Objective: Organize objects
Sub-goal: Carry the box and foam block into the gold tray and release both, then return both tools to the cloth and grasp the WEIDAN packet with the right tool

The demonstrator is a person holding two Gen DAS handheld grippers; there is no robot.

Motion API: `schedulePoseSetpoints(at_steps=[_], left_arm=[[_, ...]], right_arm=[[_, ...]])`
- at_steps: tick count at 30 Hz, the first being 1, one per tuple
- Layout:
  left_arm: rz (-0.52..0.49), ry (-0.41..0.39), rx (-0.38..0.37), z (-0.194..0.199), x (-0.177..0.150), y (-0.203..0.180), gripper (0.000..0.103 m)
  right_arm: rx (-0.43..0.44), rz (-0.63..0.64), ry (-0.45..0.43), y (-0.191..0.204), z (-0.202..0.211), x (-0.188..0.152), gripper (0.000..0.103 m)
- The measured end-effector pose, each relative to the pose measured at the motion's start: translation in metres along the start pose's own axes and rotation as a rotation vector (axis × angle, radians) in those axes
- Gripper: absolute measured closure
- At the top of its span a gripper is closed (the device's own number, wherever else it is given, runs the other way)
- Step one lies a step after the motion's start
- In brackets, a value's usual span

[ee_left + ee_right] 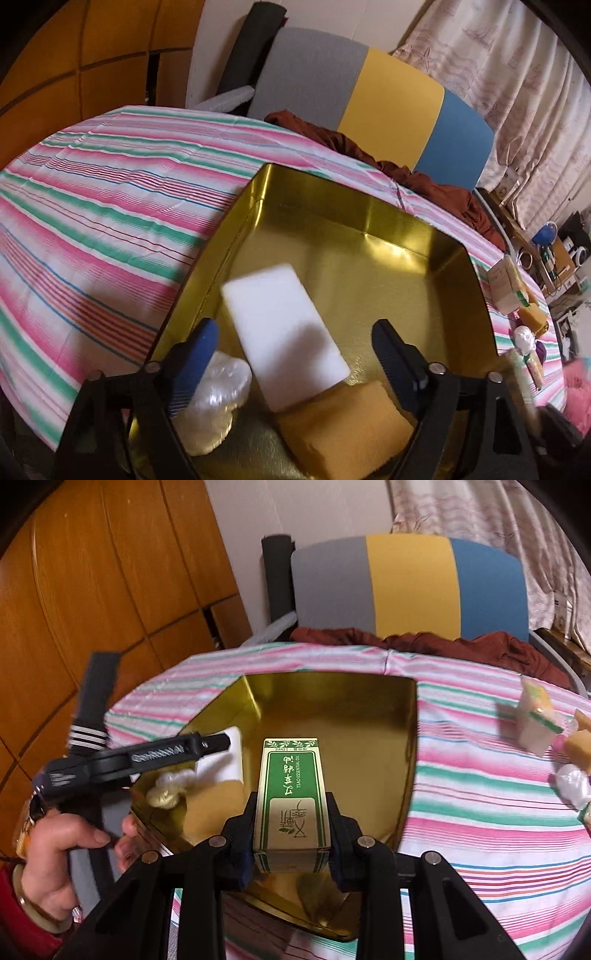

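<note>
Room: a wooden wardrobe (92, 572) on the left, a pale patterned curtain (517, 74) on the right, and a chair (410, 587) with a grey, yellow and blue back pushed up to the far edge of the surface, a rust-brown cloth (443, 642) draped over its seat.
Surface: covered by a striped tablecloth (110, 206) in pink, green, white and blue.
Gold tin (351, 206): open, shiny and rectangular, sitting on the cloth in front of both tools.
Inside the tin: a white foam block (284, 332) lies flat near the left wall; a yellow sponge (343, 432) touches its near end; a clear wrapped bundle (218, 387) sits just beside the block on the left.
Left tool (295, 354): open, its two fingers spread either side of the white block and not pressing on it, hovering over the tin. In the right wrist view a person's hand (66, 849) grips its handle.
Right tool (291, 834): closed on a green and gold essential oil box (290, 794), held lengthwise over the near part of the tin, printed side up.
Still on the cloth: to the right of the tin, well apart from it, a small wrapped box with a green band (535, 716), a yellow sponge piece (580, 746) and a clear wrapped bundle (574, 784), all blurred.
</note>
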State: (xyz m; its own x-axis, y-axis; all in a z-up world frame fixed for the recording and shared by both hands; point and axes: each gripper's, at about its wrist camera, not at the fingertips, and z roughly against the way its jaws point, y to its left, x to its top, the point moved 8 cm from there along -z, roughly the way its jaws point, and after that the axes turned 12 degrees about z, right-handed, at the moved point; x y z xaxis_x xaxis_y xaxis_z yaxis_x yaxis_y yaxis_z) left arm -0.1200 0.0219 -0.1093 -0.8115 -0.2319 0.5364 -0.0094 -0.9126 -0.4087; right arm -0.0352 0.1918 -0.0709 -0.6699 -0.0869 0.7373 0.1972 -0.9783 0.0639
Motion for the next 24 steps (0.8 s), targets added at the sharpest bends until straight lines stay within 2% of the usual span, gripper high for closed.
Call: schedulePoseSetpoints(at_steps=[6, 9, 18, 24], left_arm=[[0.036, -0.089, 0.022, 0.028, 0.005, 0.007, 0.001], [0.060, -0.131, 0.035, 0.043, 0.008, 0.011, 0.000], [0.089, -0.134, 0.046, 0.053, 0.002, 0.012, 0.000], [0.047, -0.142, 0.015, 0.061, -0.011, -0.009, 0.000]], right_arm=[[-0.023, 0.037, 0.039, 0.006, -0.011, -0.003, 0.069], [-0.030, 0.047, 0.055, 0.008, -0.016, -0.004, 0.061], [-0.010, 0.027, 0.017, 0.011, -0.006, -0.002, 0.060], [-0.065, -0.024, -0.031, -0.013, 0.015, -0.001, 0.060]])
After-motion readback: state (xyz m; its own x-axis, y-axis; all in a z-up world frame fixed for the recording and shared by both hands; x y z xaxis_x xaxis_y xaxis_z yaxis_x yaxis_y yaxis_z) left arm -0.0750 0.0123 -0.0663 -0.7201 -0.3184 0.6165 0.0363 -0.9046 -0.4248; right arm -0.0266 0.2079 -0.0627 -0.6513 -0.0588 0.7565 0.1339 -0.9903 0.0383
